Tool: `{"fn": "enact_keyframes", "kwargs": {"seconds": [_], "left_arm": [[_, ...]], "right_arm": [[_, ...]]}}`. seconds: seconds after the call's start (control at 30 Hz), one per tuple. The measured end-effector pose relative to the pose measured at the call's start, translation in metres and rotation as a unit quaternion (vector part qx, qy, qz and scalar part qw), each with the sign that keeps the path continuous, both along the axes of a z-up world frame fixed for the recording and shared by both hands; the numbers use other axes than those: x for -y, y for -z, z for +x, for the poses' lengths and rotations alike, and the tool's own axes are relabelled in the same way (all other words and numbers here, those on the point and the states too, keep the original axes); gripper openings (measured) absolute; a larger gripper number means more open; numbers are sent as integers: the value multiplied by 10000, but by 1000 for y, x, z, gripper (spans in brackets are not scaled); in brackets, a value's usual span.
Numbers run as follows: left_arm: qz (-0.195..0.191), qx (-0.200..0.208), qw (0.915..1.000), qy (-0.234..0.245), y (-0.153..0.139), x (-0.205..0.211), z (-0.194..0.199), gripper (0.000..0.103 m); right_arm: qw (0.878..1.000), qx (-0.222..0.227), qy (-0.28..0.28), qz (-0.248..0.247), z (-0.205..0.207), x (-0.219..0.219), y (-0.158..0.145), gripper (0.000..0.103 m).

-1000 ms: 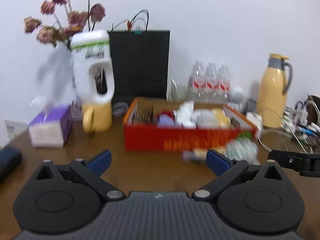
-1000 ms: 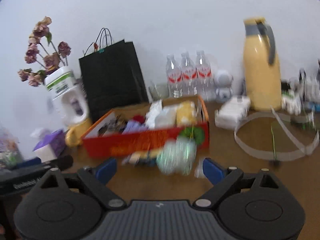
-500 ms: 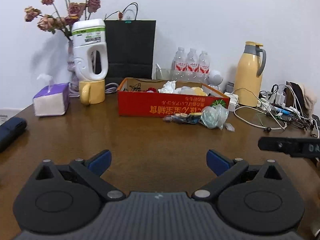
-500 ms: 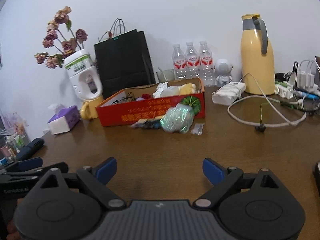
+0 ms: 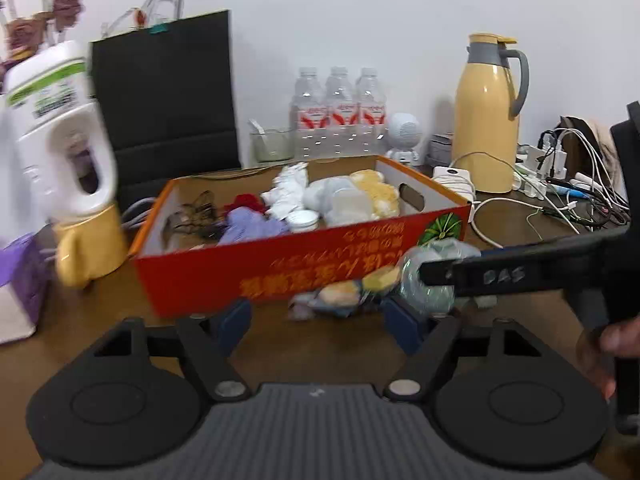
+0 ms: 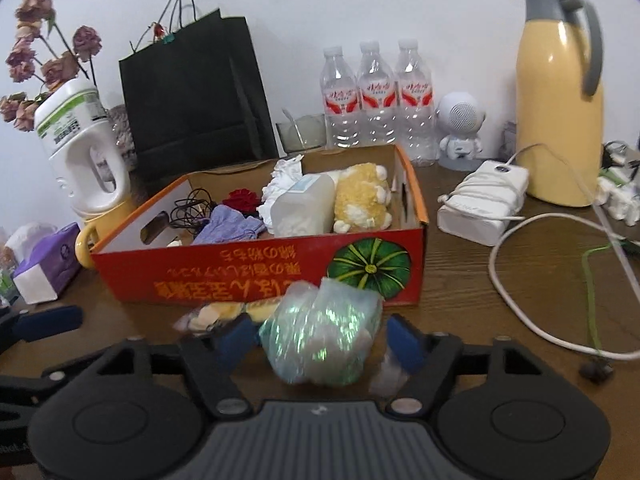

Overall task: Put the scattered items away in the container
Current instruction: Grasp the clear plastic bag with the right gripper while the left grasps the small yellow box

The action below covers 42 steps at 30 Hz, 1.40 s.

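From the left wrist view, the left gripper has its blue-padded jaws closing with nothing pressed between them; the clear packet of yellow snacks lies on the brown wooden table just beyond its tips, touching the front wall of the red cardboard box; the box already holds a good many items, so I judge the tidying well advanced; three clear water bottles stand behind it, and one yellow thermos jug.

From the right wrist view, the right gripper is closing around the crumpled iridescent green plastic bag, which sits between its pads, not yet visibly squeezed; two loose items plainly remain outside the box, bag and snack packet, plus one small clear wrapper beside the bag.
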<state>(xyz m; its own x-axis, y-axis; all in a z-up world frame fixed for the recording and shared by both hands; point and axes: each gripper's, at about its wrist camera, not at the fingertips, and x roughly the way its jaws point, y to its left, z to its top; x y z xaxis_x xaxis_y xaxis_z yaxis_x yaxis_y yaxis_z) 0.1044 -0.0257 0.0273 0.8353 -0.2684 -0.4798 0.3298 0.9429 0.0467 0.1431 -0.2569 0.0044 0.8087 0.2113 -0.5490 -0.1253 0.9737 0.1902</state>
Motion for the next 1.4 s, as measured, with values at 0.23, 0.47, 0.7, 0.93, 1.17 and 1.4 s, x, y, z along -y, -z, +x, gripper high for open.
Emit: {"fn": "enact_keyframes", "kwargs": {"seconds": [0.23, 0.47, 0.7, 0.93, 1.17, 1.4], "left_arm": [[-72, -353, 9985, 400, 2, 26, 45, 40], [168, -669, 9964, 496, 19, 61, 77, 41], [91, -928, 9949, 379, 32, 73, 87, 36], [-368, -481, 9981, 75, 5, 52, 50, 36], [-339, 209, 9974, -601, -28, 16, -23, 36], [-279, 442, 9921, -1140, -28, -16, -84, 36]], "right_arm": [[9995, 299, -86, 100, -6, 16, -9, 36], [9952, 806, 407, 372, -21, 42, -22, 37], [9958, 835, 172, 334, -24, 35, -21, 38], [9969, 766, -12, 196, -26, 26, -18, 38], [9952, 941, -273, -13, -36, 11, -20, 38], [9921, 1163, -472, -71, -103, -7, -36, 38]]}}
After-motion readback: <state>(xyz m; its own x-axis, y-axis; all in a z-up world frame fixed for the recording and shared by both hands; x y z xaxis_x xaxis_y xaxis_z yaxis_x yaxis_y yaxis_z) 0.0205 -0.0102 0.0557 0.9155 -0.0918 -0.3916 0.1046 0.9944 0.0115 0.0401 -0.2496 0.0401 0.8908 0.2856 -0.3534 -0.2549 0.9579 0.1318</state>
